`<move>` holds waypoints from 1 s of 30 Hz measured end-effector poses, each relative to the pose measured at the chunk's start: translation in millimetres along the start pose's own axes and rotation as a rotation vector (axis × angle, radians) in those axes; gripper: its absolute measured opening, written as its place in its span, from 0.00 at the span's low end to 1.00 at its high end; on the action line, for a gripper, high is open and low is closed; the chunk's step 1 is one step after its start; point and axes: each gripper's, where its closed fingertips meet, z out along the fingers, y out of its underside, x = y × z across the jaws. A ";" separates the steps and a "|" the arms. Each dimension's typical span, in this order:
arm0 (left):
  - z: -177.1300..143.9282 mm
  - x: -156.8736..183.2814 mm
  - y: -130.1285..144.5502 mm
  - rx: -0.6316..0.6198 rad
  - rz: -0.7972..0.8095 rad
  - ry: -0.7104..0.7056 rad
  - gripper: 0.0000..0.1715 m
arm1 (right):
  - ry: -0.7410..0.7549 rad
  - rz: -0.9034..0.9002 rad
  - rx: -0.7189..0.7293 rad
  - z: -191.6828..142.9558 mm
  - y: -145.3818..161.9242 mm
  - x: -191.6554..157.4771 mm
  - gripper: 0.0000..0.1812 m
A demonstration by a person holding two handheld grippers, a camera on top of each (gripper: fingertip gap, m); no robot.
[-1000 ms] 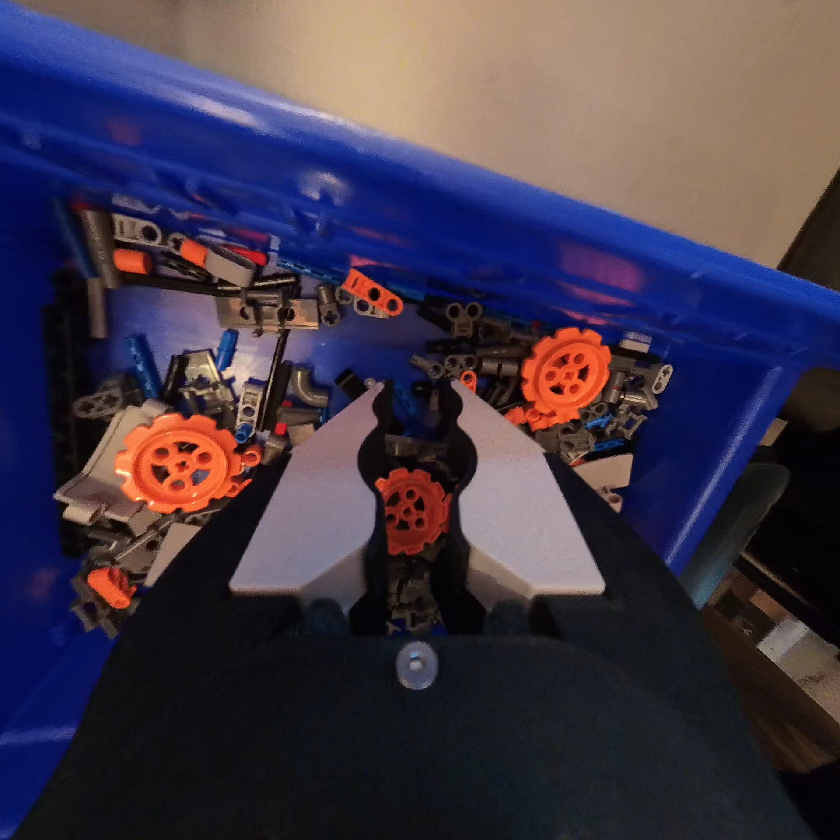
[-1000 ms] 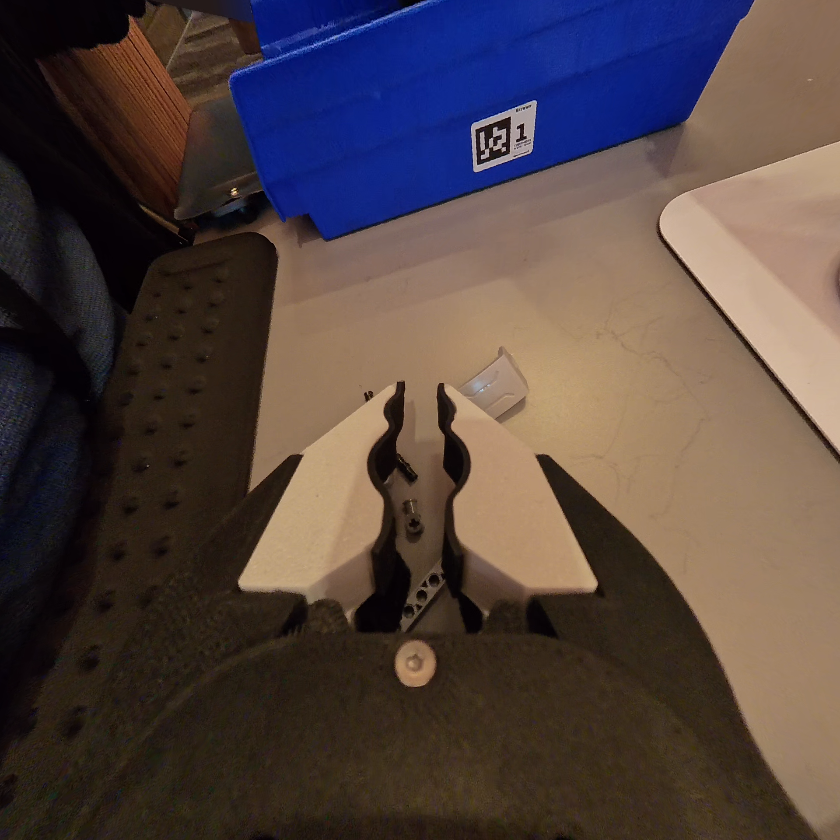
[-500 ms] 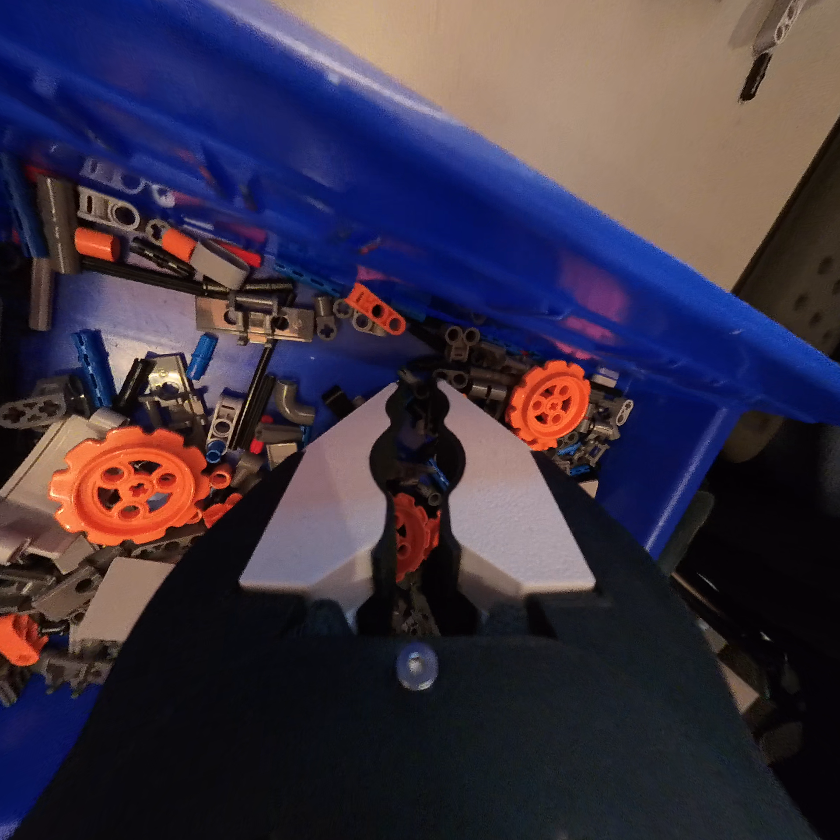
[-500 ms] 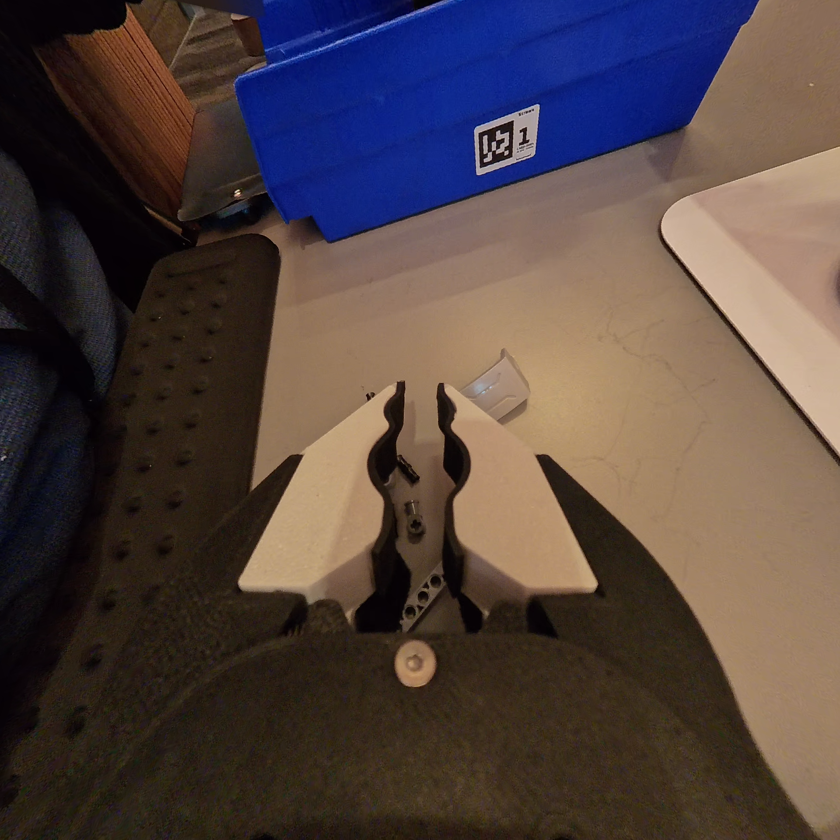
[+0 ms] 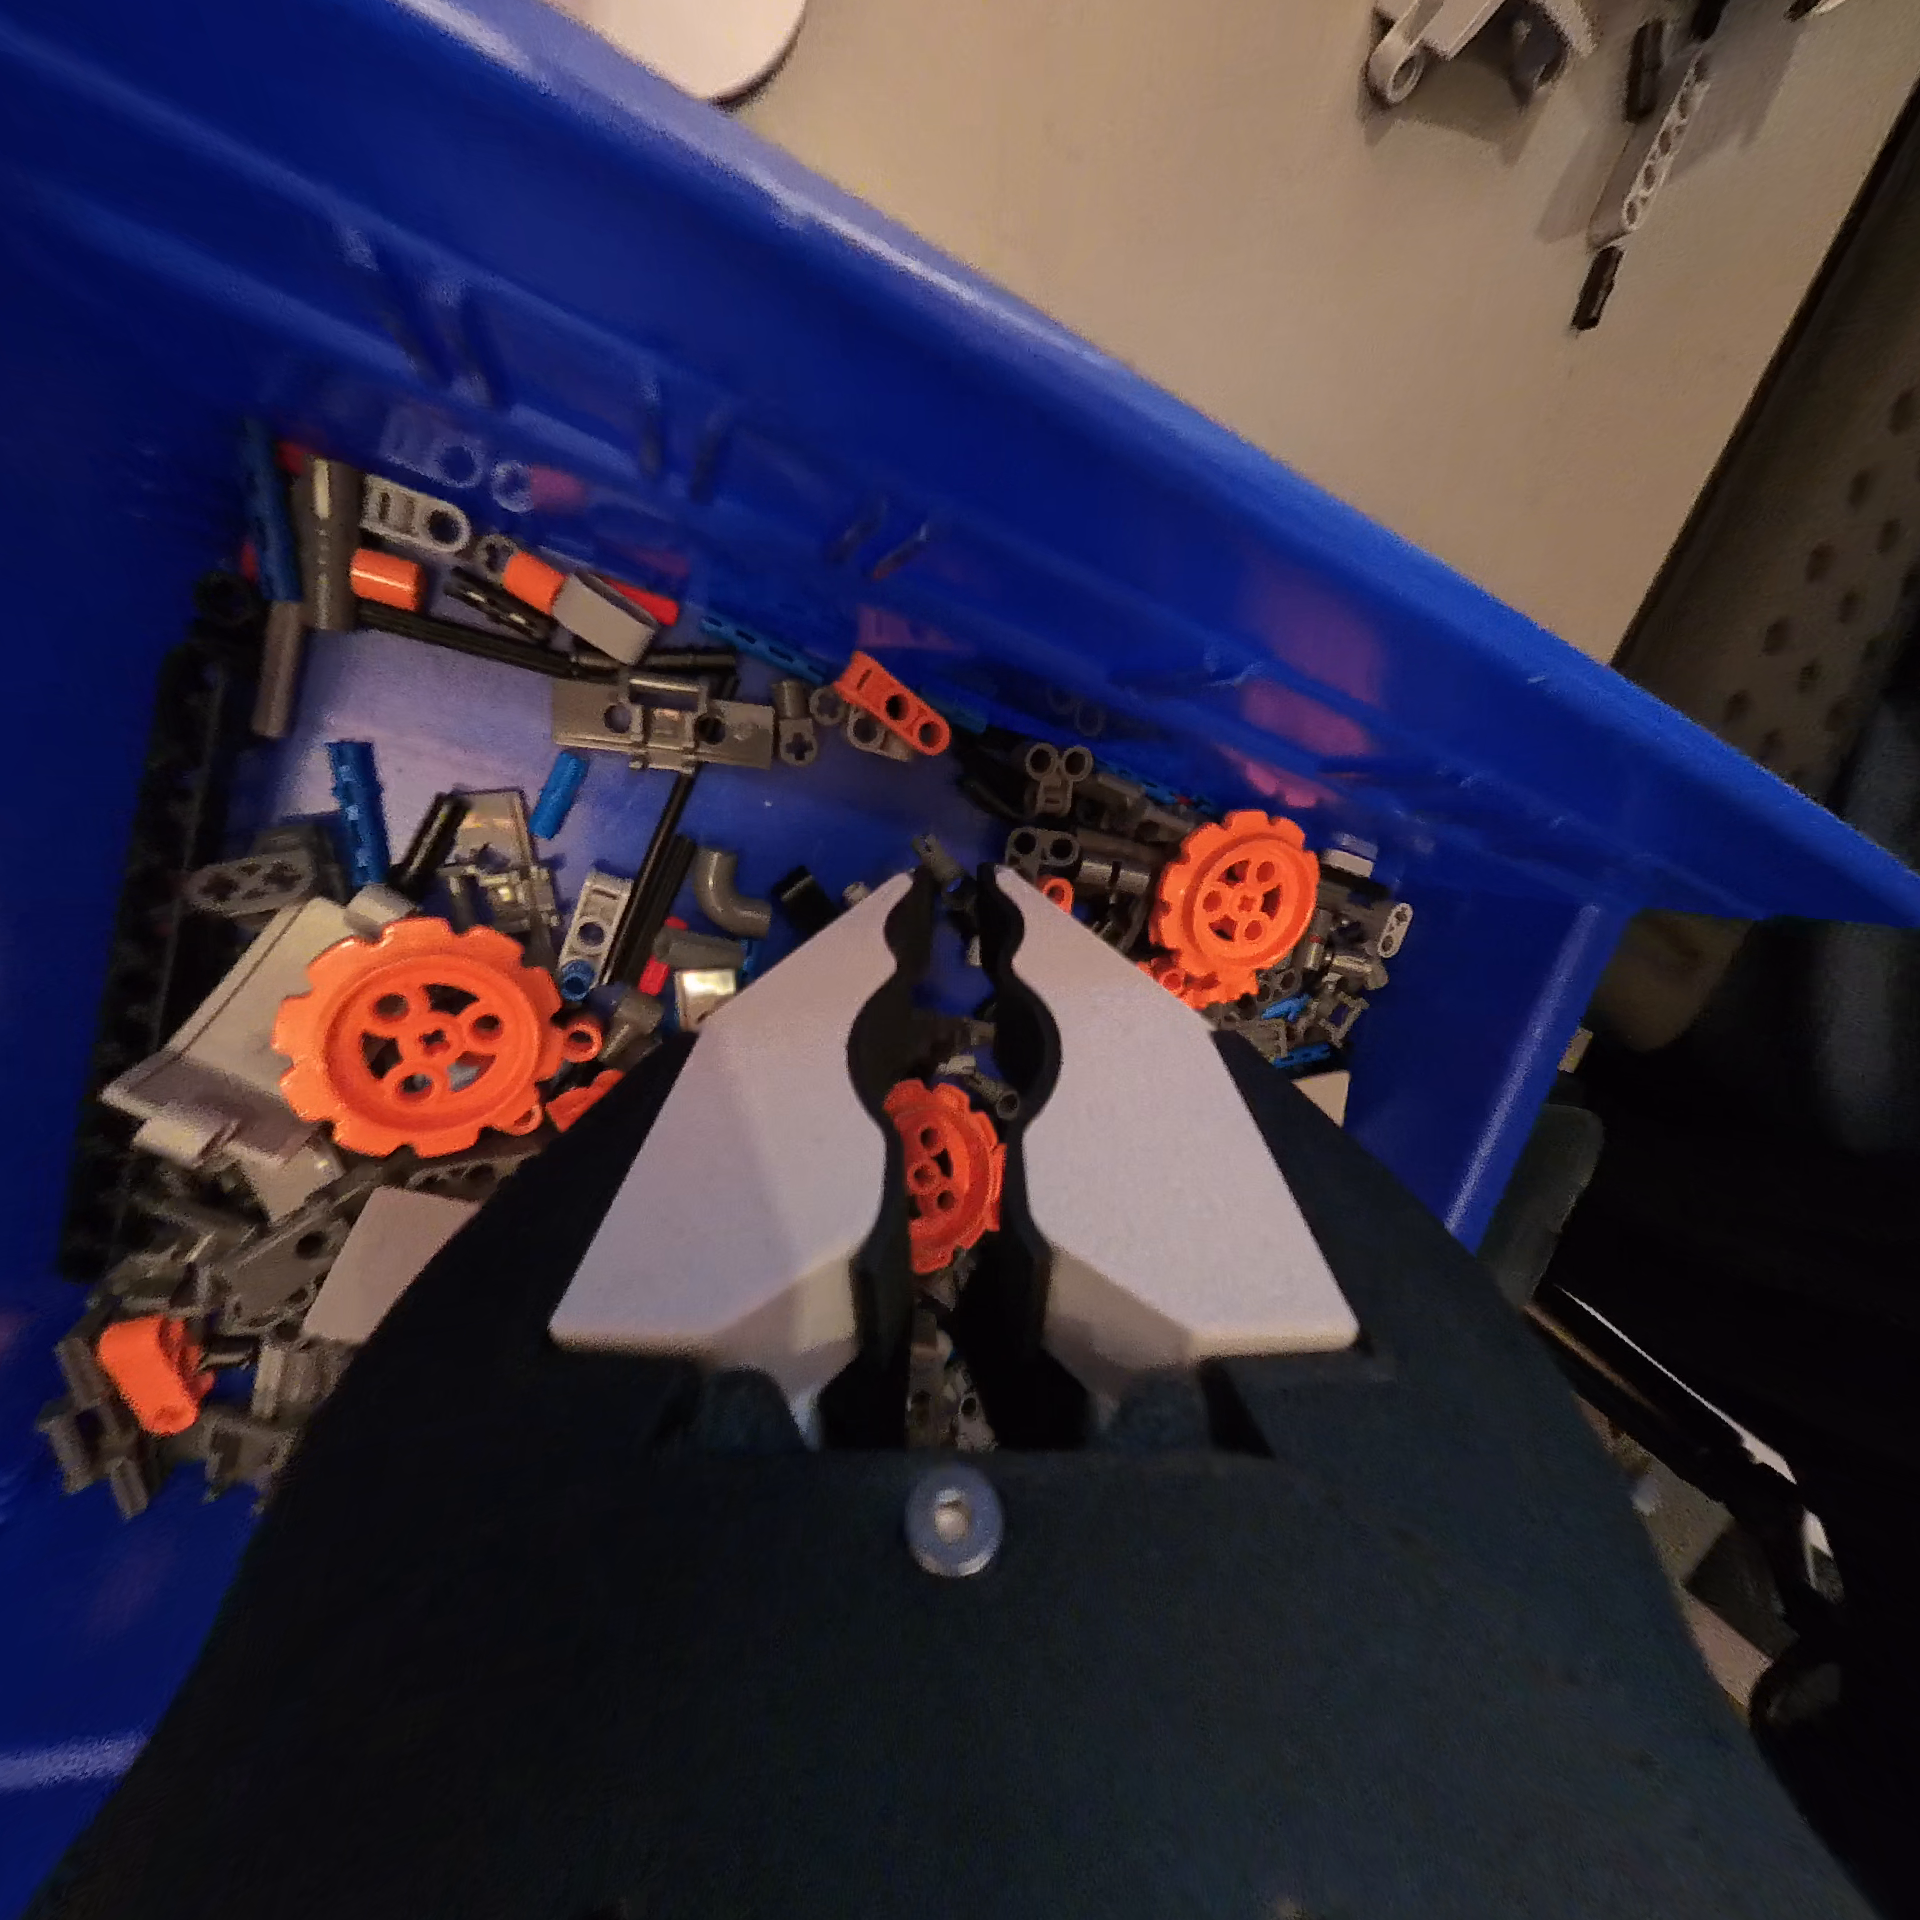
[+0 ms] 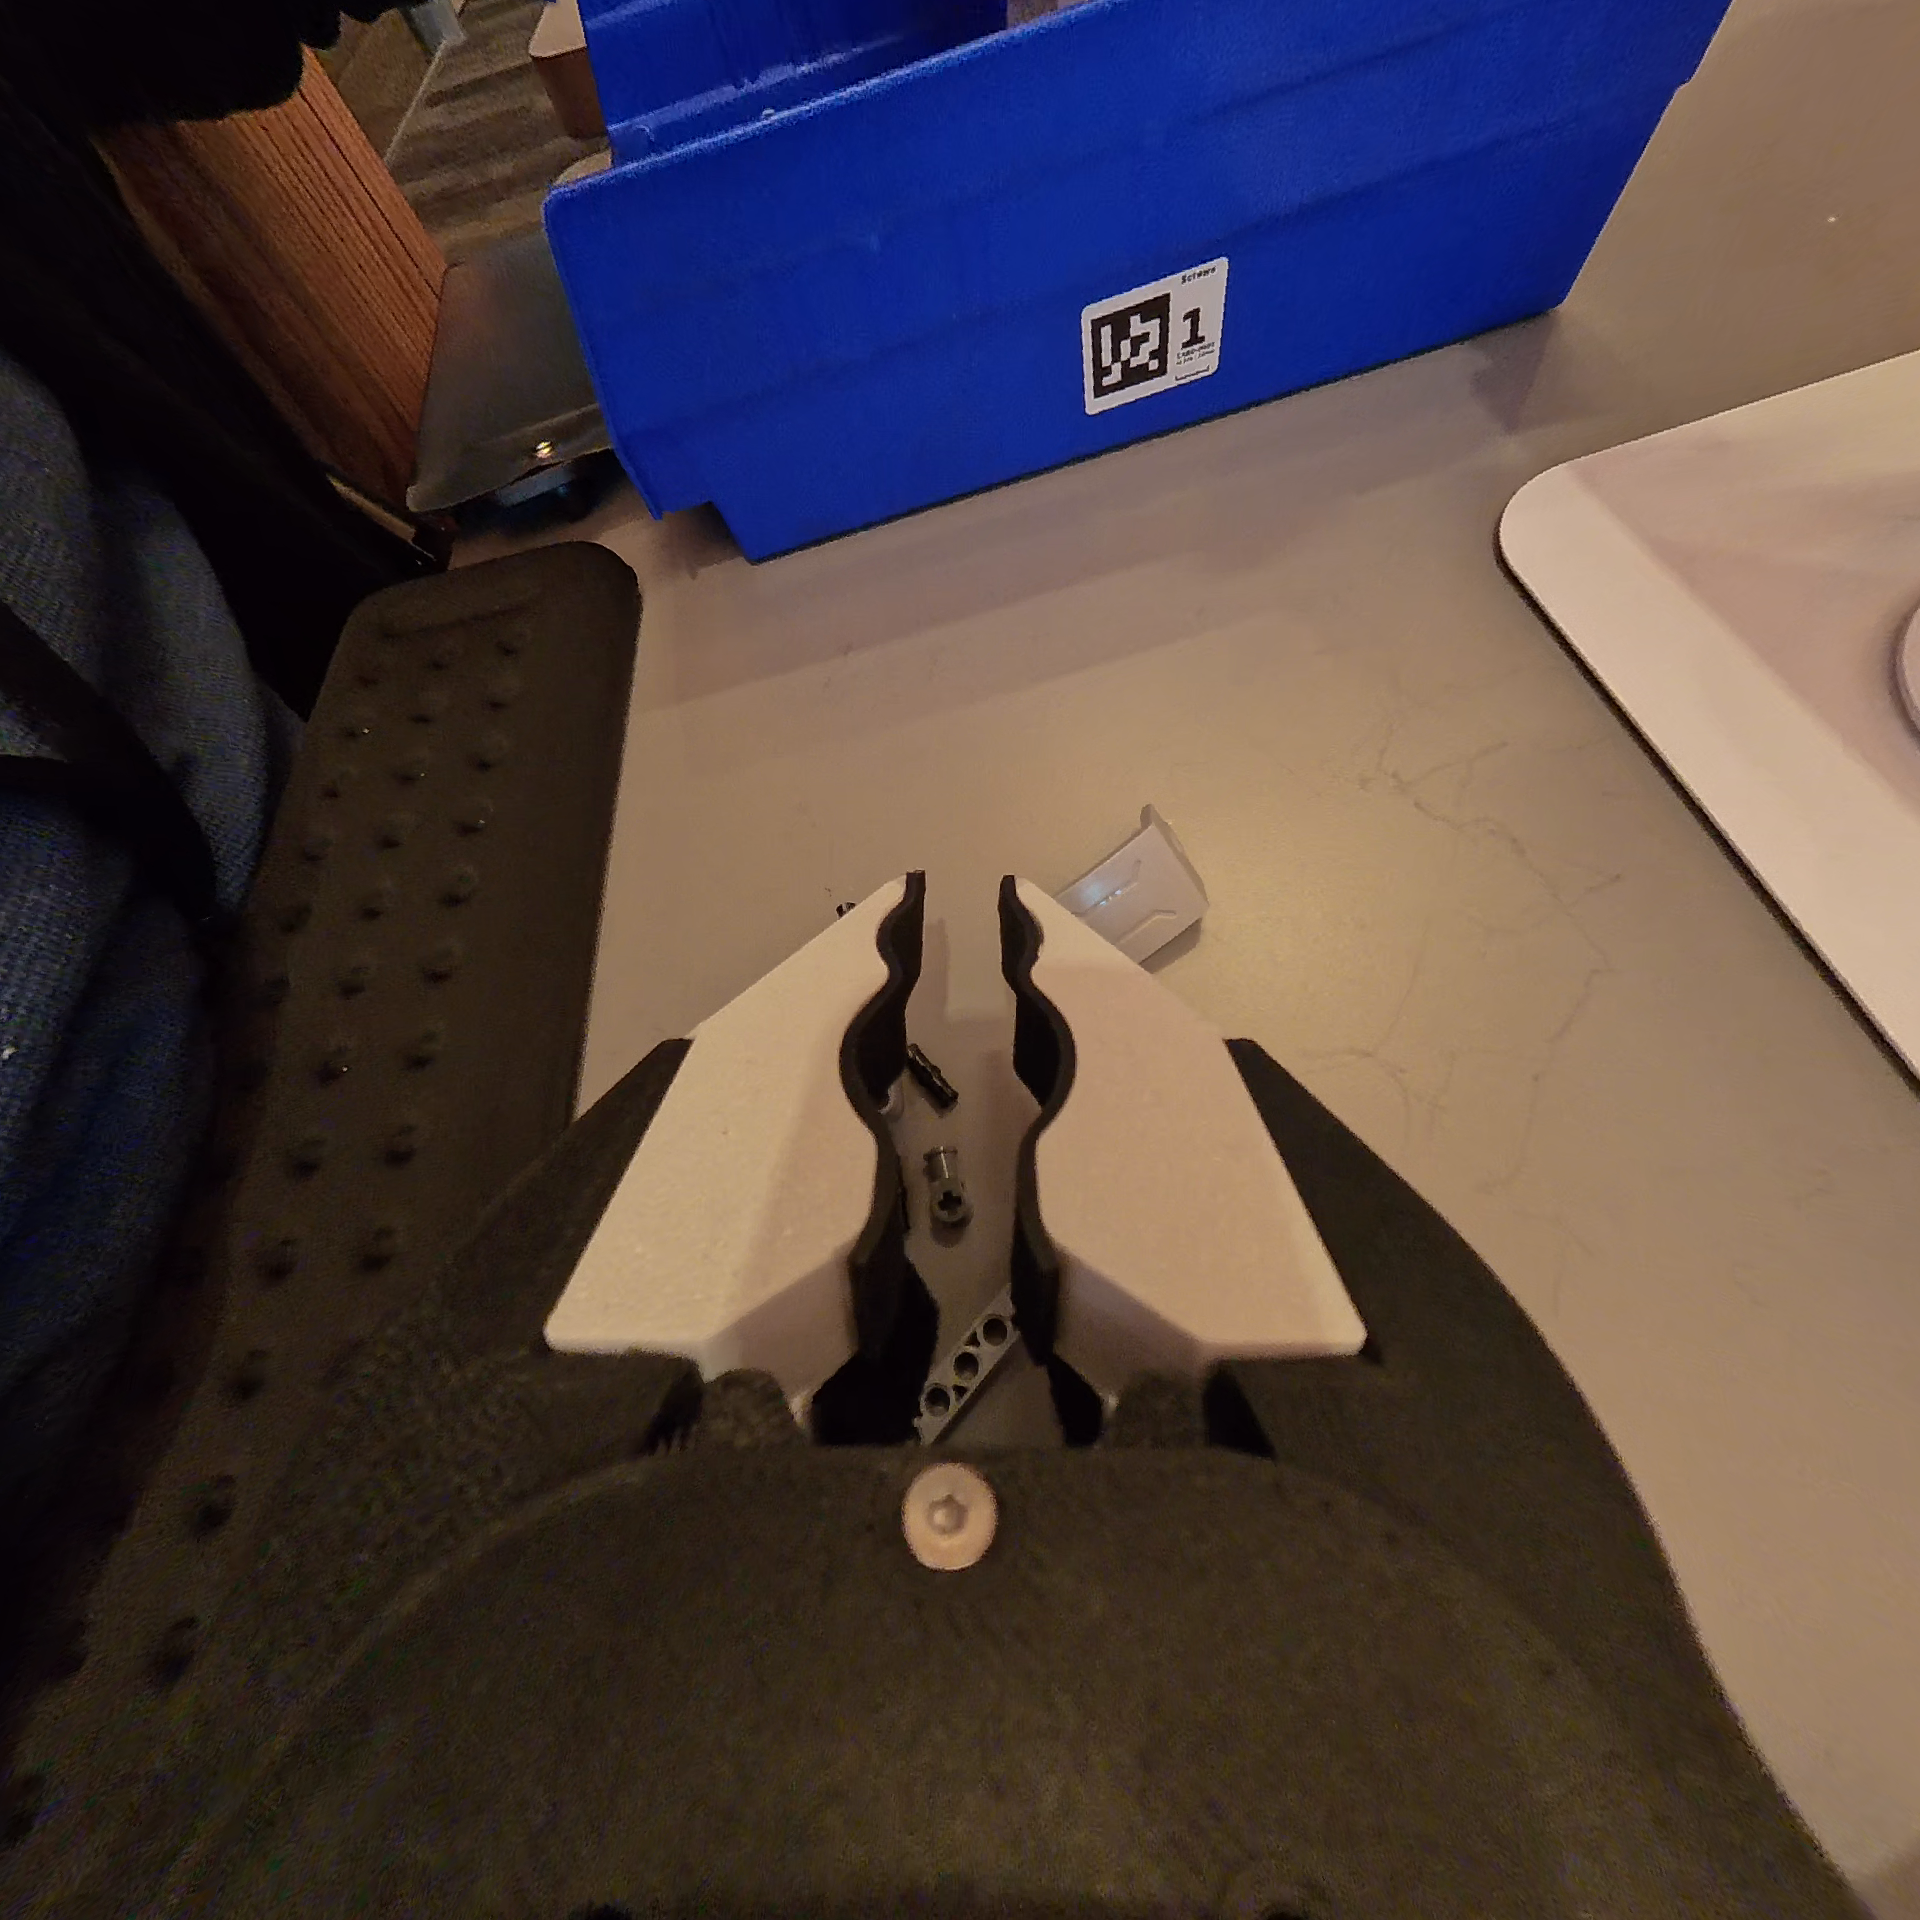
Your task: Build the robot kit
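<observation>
- Grey desk (image 6: 1299, 675) carries a blue bin (image 6: 935, 260) beside a black studded mat (image 6: 416, 883).
- Left gripper (image 5: 956, 894) reaches into the bin's loose building parts, jaws narrowly parted around a small orange gear (image 5: 948, 1174); whether they pinch it, I cannot tell.
- Right gripper (image 6: 958, 894) hovers over the desk, jaws released, above a grey bushing (image 6: 945, 1184) and black pin (image 6: 930, 1070).
</observation>
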 end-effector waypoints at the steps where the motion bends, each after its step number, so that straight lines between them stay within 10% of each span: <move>1: -5.6 -0.2 -2.2 0.018 0.004 -0.006 0.03 | 0.002 -0.002 0.000 -0.2 -0.3 0.1 0.06; 14: -76.0 60.2 -55.0 0.112 0.177 -0.119 0.03 | 0.063 -0.072 0.041 -16.4 -15.9 -2.8 0.06; 30: 59.7 134.4 -104.4 -0.275 0.399 0.030 0.03 | 0.185 -0.083 0.061 -59.7 -7.9 9.1 0.06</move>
